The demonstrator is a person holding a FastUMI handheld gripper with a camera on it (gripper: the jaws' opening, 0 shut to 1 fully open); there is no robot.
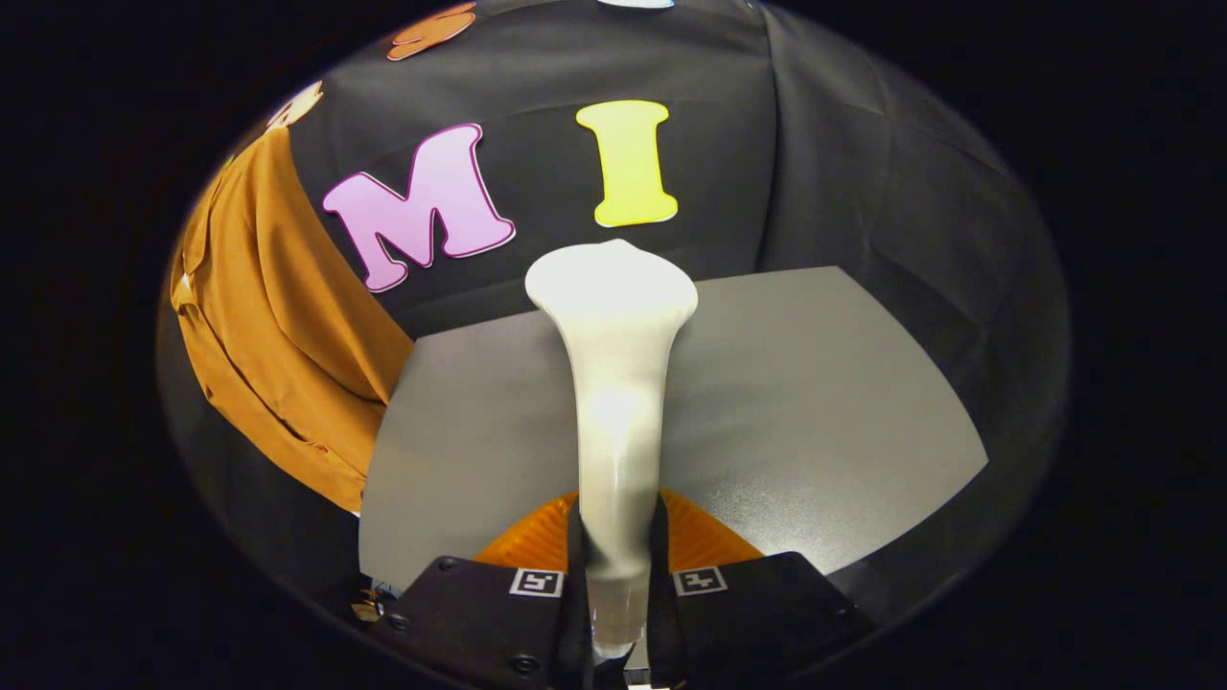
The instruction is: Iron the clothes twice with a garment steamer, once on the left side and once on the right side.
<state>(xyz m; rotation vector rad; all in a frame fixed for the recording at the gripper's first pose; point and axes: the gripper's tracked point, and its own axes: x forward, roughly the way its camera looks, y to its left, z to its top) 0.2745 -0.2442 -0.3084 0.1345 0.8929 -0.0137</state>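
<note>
A white garment steamer [613, 383] stands straight up between my fingers, its handle clamped low down and its wide head at the top, beyond the fingertips. My gripper [616, 537] is shut on the steamer's handle. An orange-brown garment [278, 326] hangs against the booth wall, off to the left of the steamer and apart from it. The steamer's head faces away from me, so its steam face is hidden.
A grey table [815, 402] lies under and beyond the gripper, its left edge close to the hanging garment's lower hem. The black cloth wall rises right behind the table.
</note>
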